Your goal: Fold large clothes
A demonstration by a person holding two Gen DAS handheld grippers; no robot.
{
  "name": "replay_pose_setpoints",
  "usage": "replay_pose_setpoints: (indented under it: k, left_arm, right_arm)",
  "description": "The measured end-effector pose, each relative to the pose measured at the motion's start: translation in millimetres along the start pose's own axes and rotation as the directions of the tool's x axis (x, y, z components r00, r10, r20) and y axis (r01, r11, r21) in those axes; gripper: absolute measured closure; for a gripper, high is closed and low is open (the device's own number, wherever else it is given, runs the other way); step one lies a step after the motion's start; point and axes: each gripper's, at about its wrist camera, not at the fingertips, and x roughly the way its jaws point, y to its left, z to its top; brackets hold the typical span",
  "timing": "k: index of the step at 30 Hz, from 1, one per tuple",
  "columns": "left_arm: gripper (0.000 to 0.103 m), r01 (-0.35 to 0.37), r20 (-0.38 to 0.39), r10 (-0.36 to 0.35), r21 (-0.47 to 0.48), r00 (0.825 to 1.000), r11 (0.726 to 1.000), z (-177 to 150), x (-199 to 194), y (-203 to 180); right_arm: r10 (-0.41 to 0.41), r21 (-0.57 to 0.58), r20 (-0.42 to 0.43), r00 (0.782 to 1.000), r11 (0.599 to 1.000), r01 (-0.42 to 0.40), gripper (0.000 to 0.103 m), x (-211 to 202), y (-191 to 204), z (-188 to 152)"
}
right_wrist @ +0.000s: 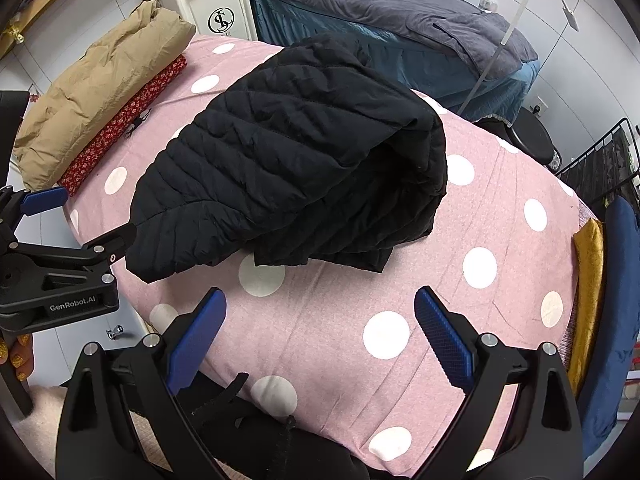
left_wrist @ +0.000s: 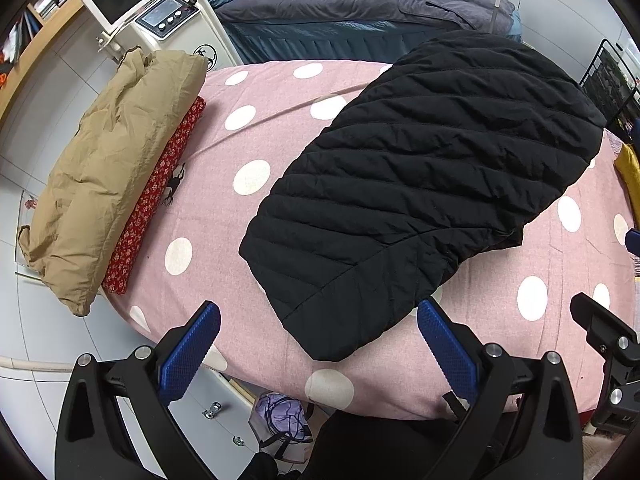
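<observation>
Two grippers: both spread wide, blue ribbed pads far apart, nothing between them.
Left gripper (left_wrist: 318, 320): held at 6 o'clock in its own view, off the near edge of the bed; its right pad (left_wrist: 446, 344) sits just beside the near end of the jacket, though I cannot tell if it touches. It grips nothing.
Right gripper (right_wrist: 320, 306): at 6 o'clock in its own view, over bare pink cover, apart from the jacket. It grips nothing.
Left gripper seen from the right camera: at 9 o'clock, its black body (right_wrist: 60, 280) marked "GenRobot.AI", one fingertip (right_wrist: 120, 236) close by the jacket's near left corner.
Black quilted puffer jacket (left_wrist: 420, 184): folded into a thick bundle lying on the bed, running from 6 o'clock toward 1 o'clock in the left view; in the right view its layered open edges face 4 o'clock.
Pink bedcover with white polka dots (right_wrist: 340, 320): spread under the jacket, with shallow creases.
Tan puffy folded coat (left_wrist: 108, 172): at 9 o'clock along the bed's left edge, lying on top of a red floral folded cloth (left_wrist: 156, 196).
White machine with round knobs and a screen (left_wrist: 168, 16): at 11 o'clock, beyond the bed.
Grey blanket on the second bed (right_wrist: 380, 4): at 12 to 1 o'clock, well apart.
Mustard-yellow fabric (right_wrist: 588, 280): at 3 o'clock, at the bed's right edge.
</observation>
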Motion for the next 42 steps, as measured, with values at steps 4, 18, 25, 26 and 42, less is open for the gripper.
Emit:
replay_pose_setpoints:
  k: [4,18,25,26,42]
  left_arm:
    - [0.006,0.001,-0.002,-0.001,-0.003,1.000,1.000,3.8,1.3,1.5]
    - [0.006,0.004,-0.005,-0.004,-0.011,1.000,1.000,3.5,2.7,2.8]
    - [0.006,-0.001,-0.005,0.001,-0.013,1.000,1.000,3.3,2.5,3.9]
    - [0.006,-0.001,-0.006,0.001,-0.012,1.000,1.000,3.0,2.7,3.9]
    - [0.006,-0.001,-0.005,0.001,-0.013,1.000,1.000,2.8,2.3,4.1]
  right_arm:
    - [0.000,-0.001,-0.005,1.000,1.000,0.000,0.009,1.0,0.0,0.8]
    - [-0.004,-0.001,-0.009,1.000,1.000,0.004,0.009,2.6,1.1,0.2]
    - [-0.005,-0.005,-0.008,1.000,1.000,0.005,0.009,2.8,1.8,-0.3]
    - [-0.005,-0.007,-0.007,1.000,1.000,0.005,0.009,2.6,1.9,-0.4]
    - [-0.008,-0.014,-0.005,1.000,1.000,0.007,0.009,2.3,3.6,-2.6]
